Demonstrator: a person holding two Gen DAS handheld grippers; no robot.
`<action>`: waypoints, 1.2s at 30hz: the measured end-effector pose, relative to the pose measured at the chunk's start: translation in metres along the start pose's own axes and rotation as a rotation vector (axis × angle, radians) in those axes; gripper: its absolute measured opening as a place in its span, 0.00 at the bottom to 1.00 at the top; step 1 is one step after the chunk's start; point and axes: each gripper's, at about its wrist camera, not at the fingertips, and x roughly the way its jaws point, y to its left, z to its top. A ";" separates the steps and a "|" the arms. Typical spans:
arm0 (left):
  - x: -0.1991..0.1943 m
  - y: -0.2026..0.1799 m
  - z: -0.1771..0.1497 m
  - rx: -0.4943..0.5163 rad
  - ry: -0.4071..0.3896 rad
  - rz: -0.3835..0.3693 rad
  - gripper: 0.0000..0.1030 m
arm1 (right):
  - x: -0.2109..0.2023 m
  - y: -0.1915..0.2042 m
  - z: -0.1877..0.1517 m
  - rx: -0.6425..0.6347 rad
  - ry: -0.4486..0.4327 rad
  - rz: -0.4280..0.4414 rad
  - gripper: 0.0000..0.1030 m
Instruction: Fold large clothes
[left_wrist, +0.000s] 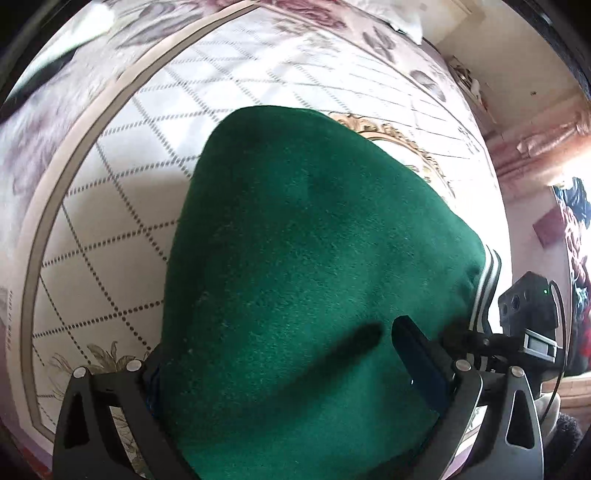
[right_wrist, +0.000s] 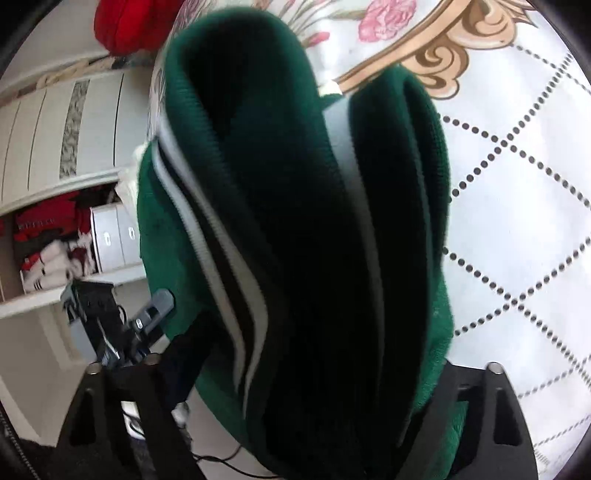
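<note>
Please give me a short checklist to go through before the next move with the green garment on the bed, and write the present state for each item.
1. The green garment lies over the bedspread, not off the edge: ok in the left wrist view.
2. The left tongs have the fabric between the fingers: ok. Firm pinch: cannot tell.
3. The right tongs have the bundled layers between the fingers: ok. Firm pinch: cannot tell.
4. The striped trim lies flat and aligned: not ok, it is bunched in folds.
5. The garment surface is smooth: ok in the left wrist view.
6. The other tongs are clear of the fabric path: cannot tell.
</note>
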 end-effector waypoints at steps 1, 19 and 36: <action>-0.002 -0.002 0.002 -0.001 -0.001 -0.009 1.00 | -0.004 0.000 -0.001 0.017 -0.008 0.004 0.72; -0.010 -0.064 0.088 0.012 -0.050 -0.068 1.00 | -0.099 0.036 0.063 0.048 -0.133 0.052 0.61; 0.047 -0.151 0.293 0.084 -0.087 -0.108 1.00 | -0.228 0.082 0.328 0.016 -0.259 0.024 0.60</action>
